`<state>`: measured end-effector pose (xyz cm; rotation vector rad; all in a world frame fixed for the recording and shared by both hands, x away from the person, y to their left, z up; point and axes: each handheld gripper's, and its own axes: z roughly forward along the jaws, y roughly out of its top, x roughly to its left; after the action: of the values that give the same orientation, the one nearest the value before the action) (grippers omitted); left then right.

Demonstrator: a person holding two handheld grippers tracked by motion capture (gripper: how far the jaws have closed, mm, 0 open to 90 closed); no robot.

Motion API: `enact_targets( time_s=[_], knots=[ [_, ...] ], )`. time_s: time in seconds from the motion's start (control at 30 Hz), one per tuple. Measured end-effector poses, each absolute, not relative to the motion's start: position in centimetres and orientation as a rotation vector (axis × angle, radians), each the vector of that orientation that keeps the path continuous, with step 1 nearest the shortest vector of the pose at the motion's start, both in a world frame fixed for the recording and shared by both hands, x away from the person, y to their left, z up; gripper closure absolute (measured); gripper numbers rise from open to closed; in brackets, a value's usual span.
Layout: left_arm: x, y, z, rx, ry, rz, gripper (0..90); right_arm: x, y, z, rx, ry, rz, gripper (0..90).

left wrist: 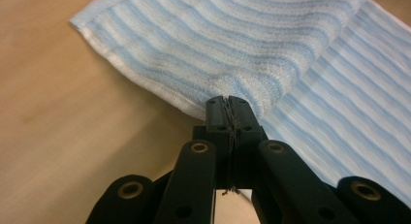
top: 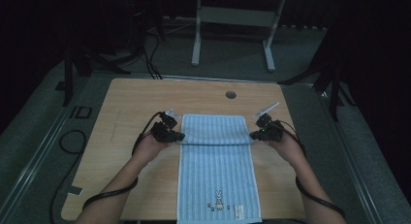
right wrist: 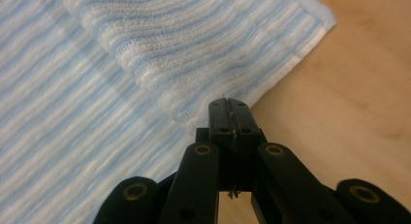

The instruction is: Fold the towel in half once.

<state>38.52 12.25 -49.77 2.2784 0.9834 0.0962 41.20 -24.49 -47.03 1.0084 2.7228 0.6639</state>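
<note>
A light blue striped towel (top: 215, 170) lies lengthwise on the wooden table (top: 140, 98), its far end lifted and folded back toward the person. My left gripper (top: 180, 136) pinches the towel's left edge at the fold, jaws shut on the cloth (left wrist: 228, 69). At the right edge my right gripper (top: 252, 135) does the same, shut on the towel (right wrist: 194, 64). In the left gripper view the jaws (left wrist: 227, 105) meet with fabric between them; the right gripper view shows its jaws (right wrist: 228, 107) pressed together on the hem. A small rabbit print (top: 218, 200) marks the near end.
A round cable hole (top: 230, 94) sits in the table near its far edge. Beyond the table stands a white metal frame (top: 232, 30) on grey carpet. Cables (top: 72, 141) trail on the floor at the left. Bare wood lies on both sides of the towel.
</note>
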Motion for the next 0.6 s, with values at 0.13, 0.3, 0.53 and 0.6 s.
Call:
enact_targets(
  time_s=[0.13,0.3,0.53,0.6],
  knots=[
    [36.5,12.2,-50.7,2.295,0.969,0.071,88.4,38.9,-24.6,-47.9,0.987,2.748,0.664,90.0],
    [34.9,11.7,-52.6,2.377,0.95,0.008,88.2,37.2,-24.5,-49.8,0.981,2.782,0.626,90.0],
    [34.2,12.8,-50.9,2.317,0.97,0.033,69.7,36.8,-24.8,-50.0,0.993,2.788,0.593,82.9],
    [34.2,12.4,-50.4,2.309,0.956,0.038,69.6,36.8,-24.6,-49.1,0.986,2.766,0.615,82.8]
  ],
)
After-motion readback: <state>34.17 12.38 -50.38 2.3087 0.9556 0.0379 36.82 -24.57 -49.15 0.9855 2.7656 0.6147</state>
